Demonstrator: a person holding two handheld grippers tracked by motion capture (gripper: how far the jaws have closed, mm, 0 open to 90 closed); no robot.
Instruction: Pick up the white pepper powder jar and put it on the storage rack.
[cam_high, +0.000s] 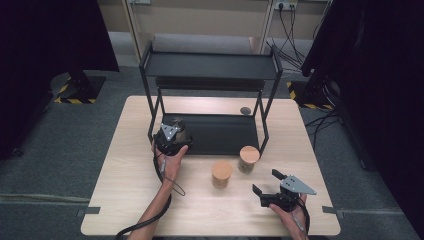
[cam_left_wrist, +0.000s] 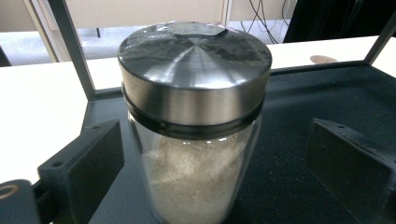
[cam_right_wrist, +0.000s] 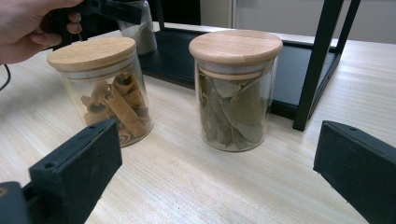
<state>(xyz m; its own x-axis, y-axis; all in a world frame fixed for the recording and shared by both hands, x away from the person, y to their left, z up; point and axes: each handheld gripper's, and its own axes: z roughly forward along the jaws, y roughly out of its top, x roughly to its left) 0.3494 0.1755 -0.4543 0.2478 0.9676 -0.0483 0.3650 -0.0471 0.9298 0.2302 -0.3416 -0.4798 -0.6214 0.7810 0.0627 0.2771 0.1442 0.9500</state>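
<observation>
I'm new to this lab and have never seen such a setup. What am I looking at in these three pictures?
A person at a wooden table holds a hand-operated two-jaw gripper in each hand. One picture looks down from above; the other two come from cameras riding on the grippers, looking along their black jaws.

The left gripper is at the lower shelf of a black rack. Its jaws stand open around a metal-lidded jar of pale powder on that shelf, touching nothing.

The right gripper is open and holds nothing. It faces two wood-lidded jars on the table: a cinnamon stick jar and a bay leaf jar.
</observation>
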